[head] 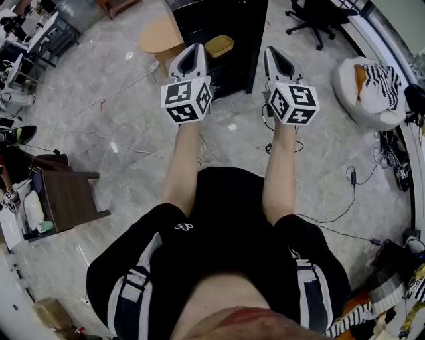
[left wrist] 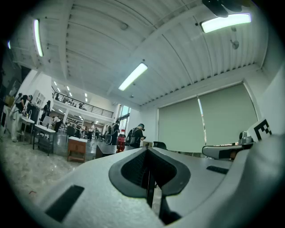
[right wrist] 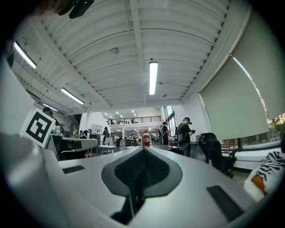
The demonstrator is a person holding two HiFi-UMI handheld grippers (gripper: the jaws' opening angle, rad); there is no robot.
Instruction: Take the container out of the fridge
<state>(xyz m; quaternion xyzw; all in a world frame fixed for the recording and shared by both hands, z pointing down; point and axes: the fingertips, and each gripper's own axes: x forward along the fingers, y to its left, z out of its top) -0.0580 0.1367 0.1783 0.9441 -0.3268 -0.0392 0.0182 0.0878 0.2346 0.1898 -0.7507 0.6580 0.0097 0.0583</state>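
Note:
A low black fridge stands on the floor ahead of me, and a yellow lidded container shows at its front. My left gripper and right gripper are held side by side in the air, short of the fridge and pointing toward it. Both are shut with nothing between the fingers. In the left gripper view the left gripper points level across the hall, and the right gripper does the same in its own view. A red bottle stands on a dark top ahead.
A round wooden stool is left of the fridge. An office chair and a white beanbag with striped cloth are to the right. Cables trail over the floor. A dark side table stands at my left. People stand far off.

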